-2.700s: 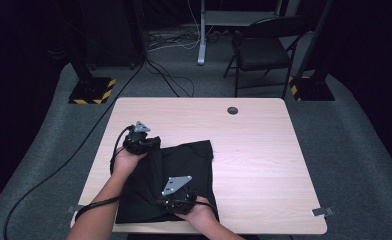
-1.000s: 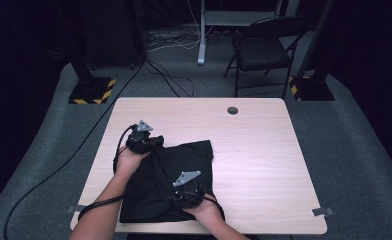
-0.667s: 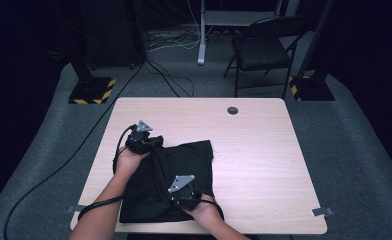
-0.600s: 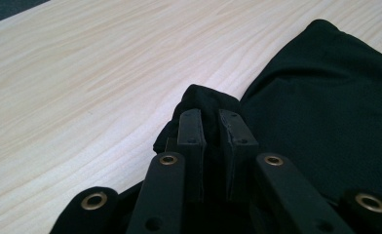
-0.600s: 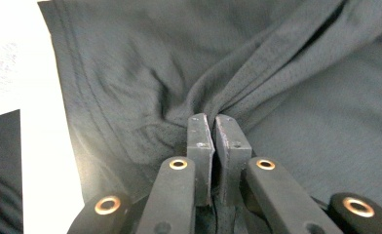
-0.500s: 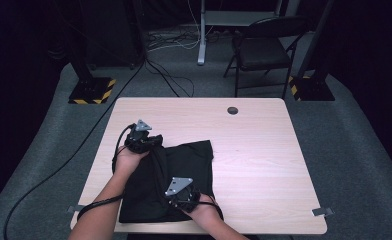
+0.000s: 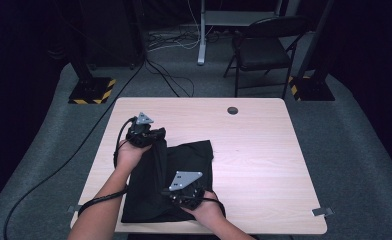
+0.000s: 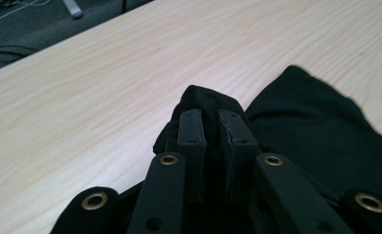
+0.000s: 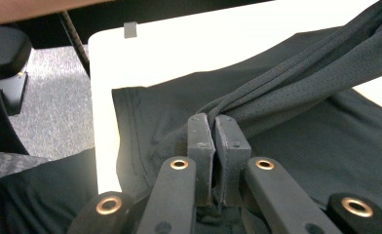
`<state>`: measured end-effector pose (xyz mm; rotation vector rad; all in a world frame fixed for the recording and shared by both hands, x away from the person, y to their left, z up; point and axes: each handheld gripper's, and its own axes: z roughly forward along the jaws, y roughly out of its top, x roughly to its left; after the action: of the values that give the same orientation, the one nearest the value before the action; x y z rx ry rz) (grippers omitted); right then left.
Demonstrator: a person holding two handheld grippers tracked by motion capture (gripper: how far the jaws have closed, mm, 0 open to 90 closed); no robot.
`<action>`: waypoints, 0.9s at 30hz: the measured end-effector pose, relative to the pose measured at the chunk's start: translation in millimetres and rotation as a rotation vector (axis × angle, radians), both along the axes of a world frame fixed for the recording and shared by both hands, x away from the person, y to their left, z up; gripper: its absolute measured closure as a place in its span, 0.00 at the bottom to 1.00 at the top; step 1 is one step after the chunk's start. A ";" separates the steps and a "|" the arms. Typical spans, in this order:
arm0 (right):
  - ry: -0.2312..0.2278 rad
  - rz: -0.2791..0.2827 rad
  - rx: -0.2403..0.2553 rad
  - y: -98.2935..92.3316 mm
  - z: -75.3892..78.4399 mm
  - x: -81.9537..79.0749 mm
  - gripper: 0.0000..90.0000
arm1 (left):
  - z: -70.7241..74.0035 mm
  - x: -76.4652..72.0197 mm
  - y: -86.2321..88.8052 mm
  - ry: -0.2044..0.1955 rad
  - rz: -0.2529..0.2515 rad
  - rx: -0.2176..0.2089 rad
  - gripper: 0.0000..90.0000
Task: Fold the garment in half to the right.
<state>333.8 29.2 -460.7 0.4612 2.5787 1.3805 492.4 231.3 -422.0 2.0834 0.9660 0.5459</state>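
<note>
a black cloth (image 7: 184, 170) lies on the near left part of a pale wood table (image 7: 264, 165), its near edge close to the table's front edge and its far right corner reaching toward the middle.

left gripper (image 7: 151, 137): sits over the cloth's far left corner in the high view, held by the left hand (image 7: 129, 154). in the left gripper view (image 8: 211, 129) the jaws stand nearly together with a bunch of the cloth (image 8: 325, 146) pinched between the pads; a knob of fabric sticks out just past the tips. that corner is raised off the wood, with the rest of the cloth trailing back to the right of the jaws, flat on the table (image 8: 106, 97).

right gripper (image 7: 176, 192): over the near middle of the cloth in the high view, grey plate on top, right hand (image 7: 206, 212) behind it at the front edge. in the right gripper view (image 9: 211, 124) the jaws have just been closing and now press together on a gathered fold of the cloth (image 9: 301, 161). from the tips the fold runs taut, up and to the right, as a stretched band of mesh fabric. below it the cloth lies flat on the bright table (image 9: 189, 48), a stitched hem showing left of the jaws.

both grippers thus clamp the same cloth, well apart from each other: left at the far corner, right near the front edge. a ridge of fabric runs between them in the high view.

a dark round hole (image 7: 232, 110) sits near the table's far edge, well clear of the cloth.
</note>
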 end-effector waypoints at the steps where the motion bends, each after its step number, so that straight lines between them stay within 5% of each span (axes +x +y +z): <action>1: 0.003 -0.004 0.007 -4.1 3.0 -0.1 0.96 | 2.3 0.6 -4.3 -0.003 -0.007 0.002 0.89; 10: 0.016 -0.049 0.027 -40.9 15.7 -3.6 0.96 | 11.8 5.7 -50.5 -0.019 -0.078 0.006 0.91; 27: 0.065 -0.207 0.048 -97.1 2.0 -12.6 0.96 | -2.6 22.3 -113.3 0.013 -0.182 0.019 0.91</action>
<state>321.2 -67.9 -458.7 0.7686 2.4686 1.3784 514.7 118.0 -424.7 2.1676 0.7704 0.4498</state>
